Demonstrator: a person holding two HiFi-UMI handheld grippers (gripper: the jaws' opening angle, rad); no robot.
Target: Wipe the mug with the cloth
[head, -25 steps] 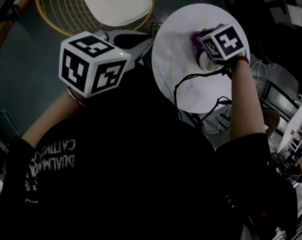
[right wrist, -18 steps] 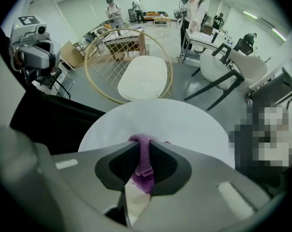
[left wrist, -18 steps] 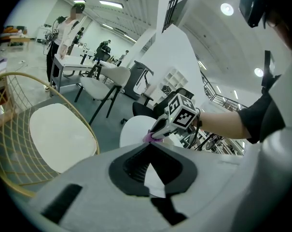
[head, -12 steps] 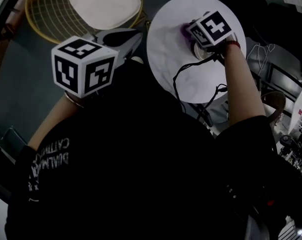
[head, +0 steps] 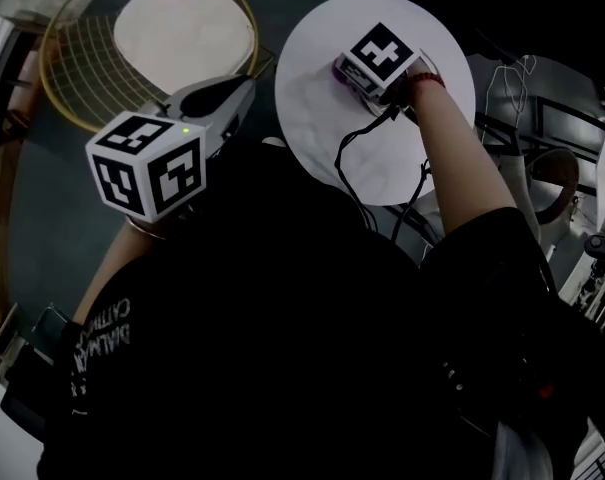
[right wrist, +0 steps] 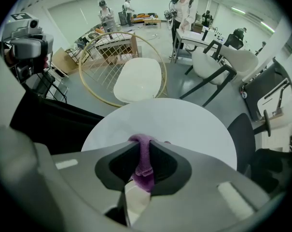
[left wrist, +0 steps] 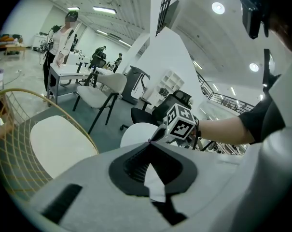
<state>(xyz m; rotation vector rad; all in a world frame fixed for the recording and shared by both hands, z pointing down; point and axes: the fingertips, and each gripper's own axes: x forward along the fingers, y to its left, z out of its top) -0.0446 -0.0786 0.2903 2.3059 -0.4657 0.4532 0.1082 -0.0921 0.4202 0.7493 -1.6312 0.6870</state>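
My right gripper (head: 342,72) is low over the round white table (head: 422,158), and its marker cube hides the mug in the head view. In the right gripper view the right gripper (right wrist: 142,146) is shut on a purple cloth (right wrist: 144,166), which hangs down between the jaws. A pale bit of the mug (right wrist: 134,202) shows just under the cloth. My left gripper (head: 240,86) is held up off the table to the left, near my chest. In its own view the left gripper (left wrist: 148,146) is shut with nothing in it, looking toward the right gripper's cube (left wrist: 180,123).
A gold wire chair with a white cushion (head: 177,28) stands left of the table, also in the right gripper view (right wrist: 136,81). A black cable (head: 357,153) trails from the right gripper across the table. People, desks and chairs (right wrist: 218,62) stand farther off.
The right gripper with the cloth has shifted over the mug, whose rim showed beside the cube before and is now covered. The left gripper stays raised and shut.
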